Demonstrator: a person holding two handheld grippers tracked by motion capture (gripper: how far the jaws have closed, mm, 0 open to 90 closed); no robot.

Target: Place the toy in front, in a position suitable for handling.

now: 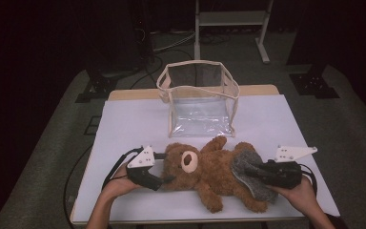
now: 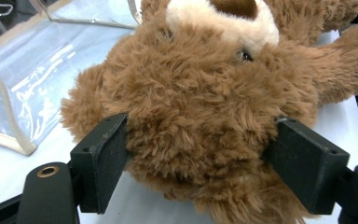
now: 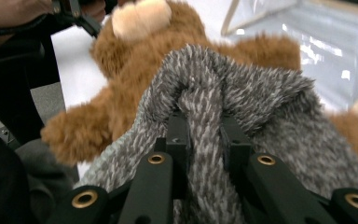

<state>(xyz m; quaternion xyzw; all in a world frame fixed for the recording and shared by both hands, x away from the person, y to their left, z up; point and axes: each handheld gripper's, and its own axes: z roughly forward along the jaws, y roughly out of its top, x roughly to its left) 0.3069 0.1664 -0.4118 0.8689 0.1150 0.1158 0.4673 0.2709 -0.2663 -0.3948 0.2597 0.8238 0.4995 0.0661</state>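
Nearest the high camera, the person's two forearms come in from the bottom edge, each hand holding a tool at either end of a brown teddy bear [image 1: 205,171] that lies on its back across the near part of the white surface [image 1: 133,124]. The left tool [image 1: 164,180] sits at the bear's head; in the left gripper view its two black jaws stand on either side of the furry head, their pads pressing into the fur, so this tool is clamped on the bear's head. The bear's cream muzzle [image 2: 223,21] and one dark eye show just beyond the jaws. The right tool [image 1: 248,171] is at the bear's lower body, where a grey knitted garment [image 1: 250,174] covers the hips and legs. In the right gripper view the jaws are drawn nearly together with a fold of that grey knit [image 3: 205,130] pinched between them, the cloth bunched and lifted into a ridge above the jaw tips. The bear's arms spread to both sides, one reaching toward the far side of the surface. Beyond the bear, well apart from both tools, a clear plastic bag with cream trim [image 1: 198,98] stands upright and open near the far edge of the surface. A dark floor and a pale metal frame [image 1: 231,21] lie behind it.
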